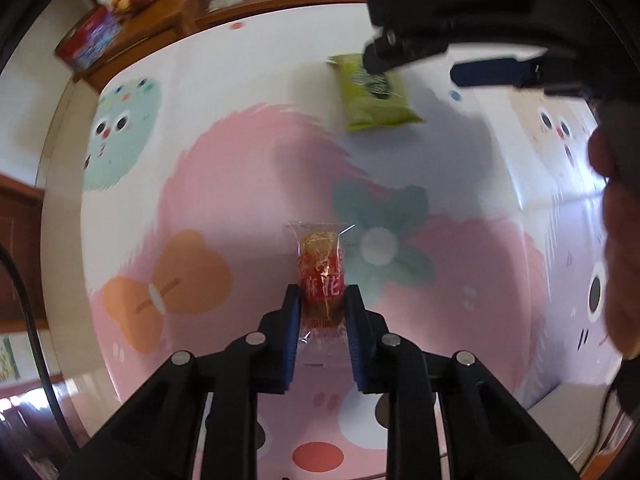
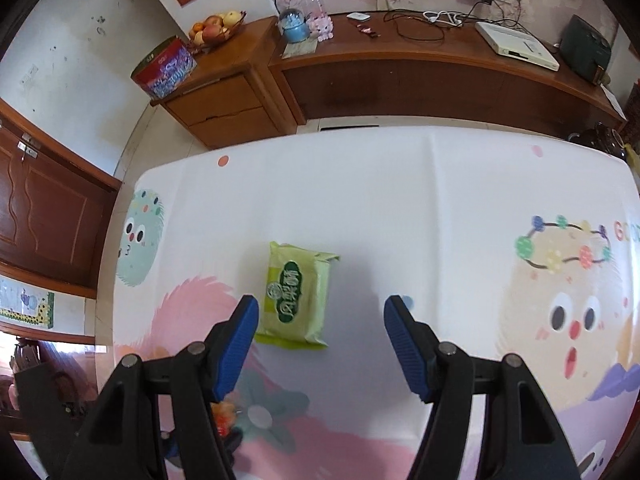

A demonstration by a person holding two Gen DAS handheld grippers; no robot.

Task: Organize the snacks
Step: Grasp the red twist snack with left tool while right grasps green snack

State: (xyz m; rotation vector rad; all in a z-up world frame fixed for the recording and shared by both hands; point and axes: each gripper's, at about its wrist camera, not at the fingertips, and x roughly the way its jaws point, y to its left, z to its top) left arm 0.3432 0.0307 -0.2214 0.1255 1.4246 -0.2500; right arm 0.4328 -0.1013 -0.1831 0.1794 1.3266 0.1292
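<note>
A small clear packet with a red label [image 1: 322,276] lies on the cartoon-print tablecloth [image 1: 224,184]. My left gripper [image 1: 322,300] points straight down at it and is shut on its lower half, with both blue pads against its sides. A green snack packet [image 1: 376,96] [image 2: 296,296] lies flat farther back on the cloth. My right gripper [image 2: 322,312] hovers over it, open. The packet sits between the fingers, close to the left pad [image 2: 240,340] and untouched. The left wrist view shows the right gripper [image 1: 432,66] above the green packet. A sliver of the red packet [image 2: 224,416] shows behind the left finger.
Behind the table stands a wooden cabinet [image 2: 224,100] holding a fruit bowl [image 2: 216,28], a red tin [image 2: 164,68] and a blue snow globe [image 2: 294,24]. A long sideboard [image 2: 440,68] carries cables and a white box. A person's hand [image 1: 616,240] fills the right edge.
</note>
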